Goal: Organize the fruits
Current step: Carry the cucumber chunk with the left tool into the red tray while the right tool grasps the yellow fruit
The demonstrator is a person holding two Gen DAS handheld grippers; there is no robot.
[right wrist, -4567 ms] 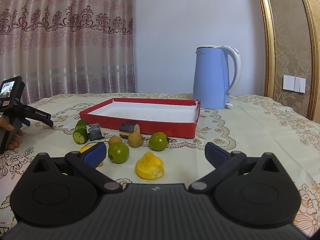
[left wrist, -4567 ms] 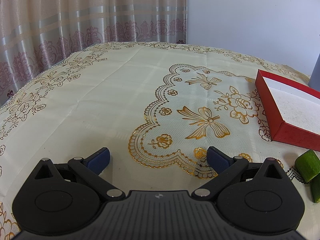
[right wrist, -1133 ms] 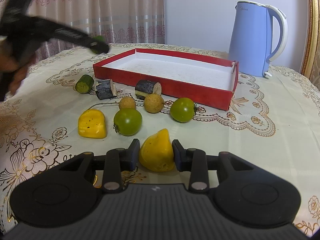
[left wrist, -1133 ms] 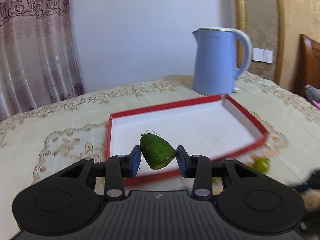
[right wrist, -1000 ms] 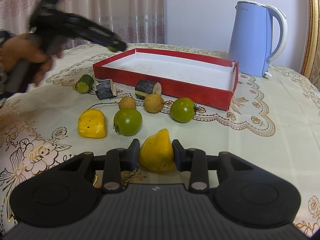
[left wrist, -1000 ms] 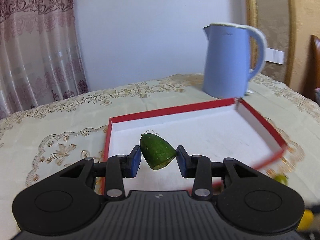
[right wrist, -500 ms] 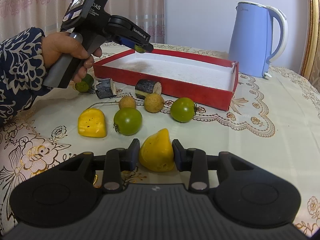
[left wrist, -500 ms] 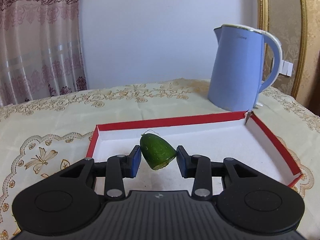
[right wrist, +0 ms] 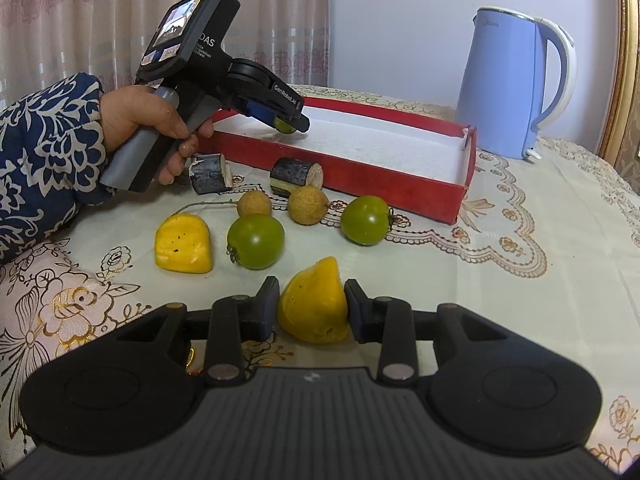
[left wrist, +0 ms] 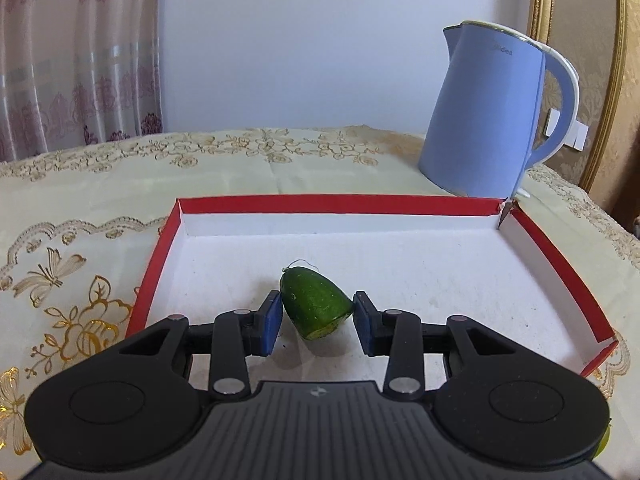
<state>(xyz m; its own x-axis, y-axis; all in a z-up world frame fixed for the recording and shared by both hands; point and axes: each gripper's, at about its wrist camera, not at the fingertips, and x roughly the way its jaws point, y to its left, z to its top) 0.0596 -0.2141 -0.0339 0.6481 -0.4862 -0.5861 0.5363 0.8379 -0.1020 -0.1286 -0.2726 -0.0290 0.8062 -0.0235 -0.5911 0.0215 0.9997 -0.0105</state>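
2 grips: my left gripper (left wrist: 314, 316) clamps a green piece (left wrist: 315, 303) over the red tray (left wrist: 552, 248); my right gripper (right wrist: 311, 312) clamps a yellow piece (right wrist: 314, 308).

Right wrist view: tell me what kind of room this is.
Probably a home dining or living room: a table under an embroidered tablecloth, patterned curtains behind it, and a blue electric kettle beside the red tray.
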